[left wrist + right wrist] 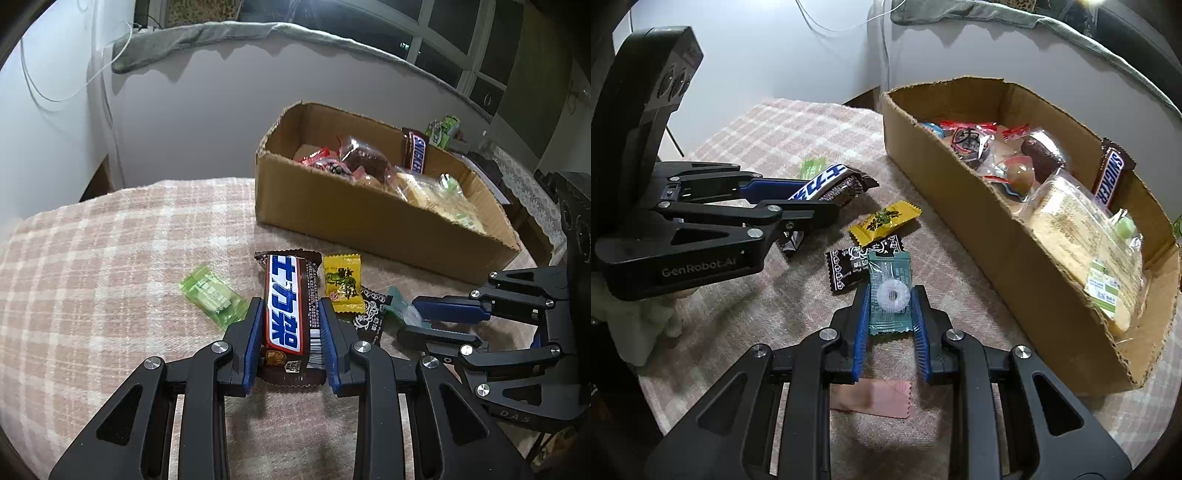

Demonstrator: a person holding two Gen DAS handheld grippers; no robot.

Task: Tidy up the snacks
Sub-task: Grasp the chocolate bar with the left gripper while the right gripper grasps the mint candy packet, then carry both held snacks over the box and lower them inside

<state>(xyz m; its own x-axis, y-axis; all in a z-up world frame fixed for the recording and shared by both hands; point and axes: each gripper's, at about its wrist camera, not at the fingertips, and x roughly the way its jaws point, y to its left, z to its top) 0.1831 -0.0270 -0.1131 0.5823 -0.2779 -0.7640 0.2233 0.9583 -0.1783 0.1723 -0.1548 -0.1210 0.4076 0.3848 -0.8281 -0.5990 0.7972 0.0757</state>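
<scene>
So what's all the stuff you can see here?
Snickers bar: 1, brown and blue, in left hand-held gripper.
Ring mint packet: 1, teal, in right hand-held gripper.
Yellow candy: 1, on blanket.
Black candy: 1, under the mint.
Green candy: 1, on blanket.
Pink wrapper: 1, near right gripper.
Cardboard box: 1, brown, holding snacks.
Blanket: 1, pink plaid.
Left hand-held gripper: black, blue pads.
Right hand-held gripper: same.

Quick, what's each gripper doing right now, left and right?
Left gripper: shut on the Snickers bar.
Right gripper: shut on the mint candy.
</scene>
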